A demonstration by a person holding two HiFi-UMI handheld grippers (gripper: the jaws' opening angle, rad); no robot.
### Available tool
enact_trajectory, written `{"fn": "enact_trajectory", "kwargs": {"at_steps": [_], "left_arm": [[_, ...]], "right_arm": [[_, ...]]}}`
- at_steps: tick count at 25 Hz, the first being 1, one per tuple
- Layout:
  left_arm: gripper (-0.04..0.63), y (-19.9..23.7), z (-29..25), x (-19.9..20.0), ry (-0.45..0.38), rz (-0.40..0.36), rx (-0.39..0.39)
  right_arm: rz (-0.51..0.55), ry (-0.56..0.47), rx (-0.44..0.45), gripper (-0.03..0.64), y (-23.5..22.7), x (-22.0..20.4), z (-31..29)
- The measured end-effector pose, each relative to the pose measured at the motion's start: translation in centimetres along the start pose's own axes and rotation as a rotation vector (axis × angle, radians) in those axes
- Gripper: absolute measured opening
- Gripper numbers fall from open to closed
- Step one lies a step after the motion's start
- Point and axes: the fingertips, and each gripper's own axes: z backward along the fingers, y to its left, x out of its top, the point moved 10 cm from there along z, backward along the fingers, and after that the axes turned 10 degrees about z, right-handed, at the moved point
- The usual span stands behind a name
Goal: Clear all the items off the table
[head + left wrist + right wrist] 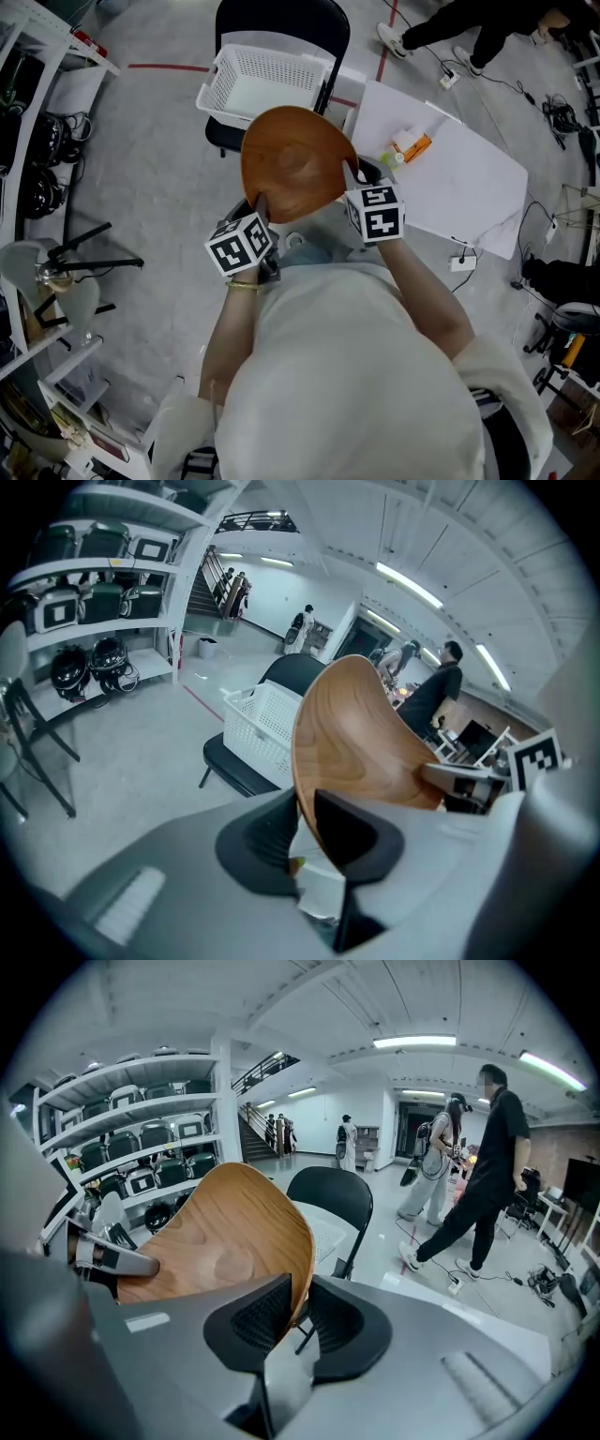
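A round wooden tray hangs in the air between both grippers, tilted, over the floor between the table and the chair. My left gripper is shut on the tray's near left rim, which runs between its pads. My right gripper is shut on the right rim, again with the edge between its pads. Just beyond the tray a white mesh basket sits on a black chair. An orange and white packet lies on the white table.
Shelves with helmets and cases line the left side. A black stand lies on the floor at the left. People walk beyond the table, where cables trail on the floor.
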Motion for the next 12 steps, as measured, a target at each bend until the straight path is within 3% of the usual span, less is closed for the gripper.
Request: {"fn": "enact_trajectory", "kwargs": {"at_steps": [12], "left_arm": [[0.064,4.0,1.3,3.2,-0.030,0.054,0.042]], "right_arm": [[0.030,-0.012,0.066,0.054,3.4,4.1,-3.4]]}}
